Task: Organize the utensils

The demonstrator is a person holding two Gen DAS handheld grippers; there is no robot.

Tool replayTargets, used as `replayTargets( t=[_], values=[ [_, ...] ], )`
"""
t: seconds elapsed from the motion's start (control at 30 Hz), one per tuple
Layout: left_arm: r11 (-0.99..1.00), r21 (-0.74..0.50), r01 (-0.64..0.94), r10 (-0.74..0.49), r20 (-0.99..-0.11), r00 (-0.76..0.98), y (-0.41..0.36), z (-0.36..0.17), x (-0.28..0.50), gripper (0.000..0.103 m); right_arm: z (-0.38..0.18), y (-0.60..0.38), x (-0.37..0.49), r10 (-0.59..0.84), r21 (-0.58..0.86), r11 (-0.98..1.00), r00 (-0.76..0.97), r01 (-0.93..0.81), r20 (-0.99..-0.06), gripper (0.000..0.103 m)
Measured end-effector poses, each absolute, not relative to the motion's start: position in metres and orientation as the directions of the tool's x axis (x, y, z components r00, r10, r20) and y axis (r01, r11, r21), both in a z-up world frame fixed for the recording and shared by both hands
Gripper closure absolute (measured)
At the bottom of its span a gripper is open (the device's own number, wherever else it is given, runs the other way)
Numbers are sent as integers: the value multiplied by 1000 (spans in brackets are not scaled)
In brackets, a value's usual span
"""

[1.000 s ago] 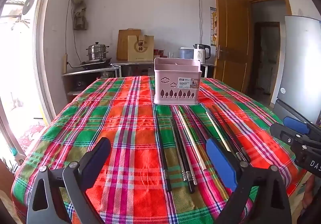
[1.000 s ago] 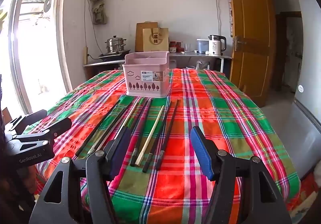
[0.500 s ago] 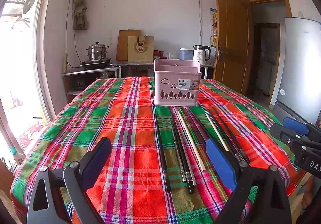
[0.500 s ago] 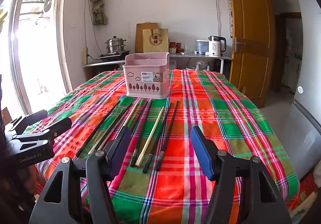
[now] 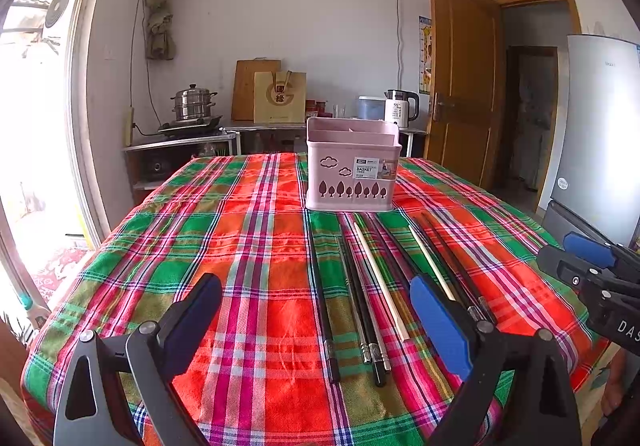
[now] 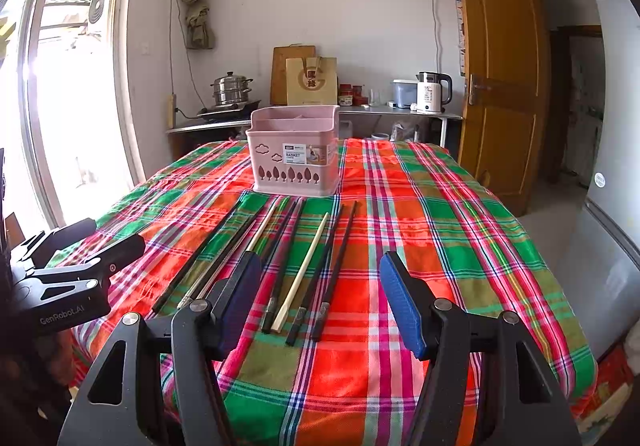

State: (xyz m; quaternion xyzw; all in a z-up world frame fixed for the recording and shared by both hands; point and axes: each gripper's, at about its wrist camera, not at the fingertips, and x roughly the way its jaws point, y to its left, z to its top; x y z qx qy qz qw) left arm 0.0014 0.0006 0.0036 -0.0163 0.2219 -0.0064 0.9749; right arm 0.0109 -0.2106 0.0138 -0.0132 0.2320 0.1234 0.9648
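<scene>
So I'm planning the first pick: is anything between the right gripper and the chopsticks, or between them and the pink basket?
Nothing visible. The open right gripper hovers above the row of black and pale wooden chopsticks, and only bare plaid tablecloth lies between them and the pink plastic basket.

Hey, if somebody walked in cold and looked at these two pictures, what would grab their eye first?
Most likely the loud red, green and pink plaid tablecloth covering the whole table. Next, the pink utensil basket standing upright toward the far middle, and the row of chopsticks, mostly black with two pale ones, lying flat in front of it. Low in each view, the left gripper and right gripper are open and empty.
</scene>
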Motion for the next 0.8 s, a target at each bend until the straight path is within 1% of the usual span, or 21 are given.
replayTargets(
  t=[0.8],
  values=[
    [999,-39,7,-24,-430,902,0,5,-1,7,14,-210,12,236,34,968,860,-247,-452,40]
  ],
)
